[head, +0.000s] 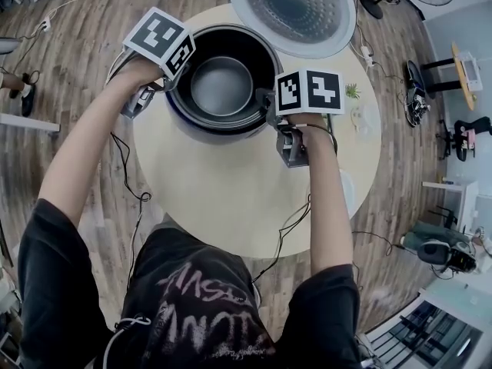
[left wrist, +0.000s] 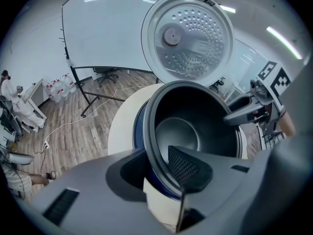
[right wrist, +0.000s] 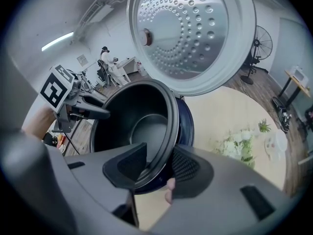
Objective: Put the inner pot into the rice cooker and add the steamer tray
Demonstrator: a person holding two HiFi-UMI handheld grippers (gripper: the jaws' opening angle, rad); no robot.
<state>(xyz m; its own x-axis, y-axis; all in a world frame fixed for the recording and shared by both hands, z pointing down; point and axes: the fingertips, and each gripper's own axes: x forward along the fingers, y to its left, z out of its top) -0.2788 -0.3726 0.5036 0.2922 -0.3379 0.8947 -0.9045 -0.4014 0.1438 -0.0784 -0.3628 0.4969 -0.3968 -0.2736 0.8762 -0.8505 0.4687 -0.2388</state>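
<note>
1. Wood-plank floor (head: pixel 69 44) all round, with a round beige table (head: pixel 231 198) in the middle. A person in a black printed T-shirt (head: pixel 200 306) leans over it. The shirt print is too warped to read.
2. The dark-blue rice cooker (right wrist: pixel 187 127) stands at the table's far side. Its round lid with a perforated silver inner plate (head: pixel 292 6) stands fully open behind it.
3. The dark non-stick inner pot (head: pixel 221 83) sits down inside the cooker body, with its rim level and nothing inside it.
4. The left gripper (left wrist: pixel 164 170) is at the pot's left rim.
   - Its jaws are a little apart and straddle the rim.
   - The mesh pad (left wrist: pixel 183 165) is inside the pot and the other jaw is outside.
   - I see no clamp on the rim.
5. The right gripper (right wrist: pixel 156 168) is at the pot's right rim, opposite the left one.
   - Its jaws are also slightly apart.
   - One pad (right wrist: pixel 129 163) is inside the wall.
   - The outer pad (right wrist: pixel 188 166) stands off the rim, with blue cooker body showing in the gap.
   - It is loose, not gripping.
6. The marker cubes (head: pixel 160 41) (head: pixel 309 91) carry black-and-white square codes only, with no text.
7. Black cables (head: pixel 134 198) trail from the grippers over the table edge.
8. A small green plant (head: pixel 352 91) sits on the table just right of the right gripper.
9. A fingertip (right wrist: pixel 168 190) shows under the right gripper's jaws.
</note>
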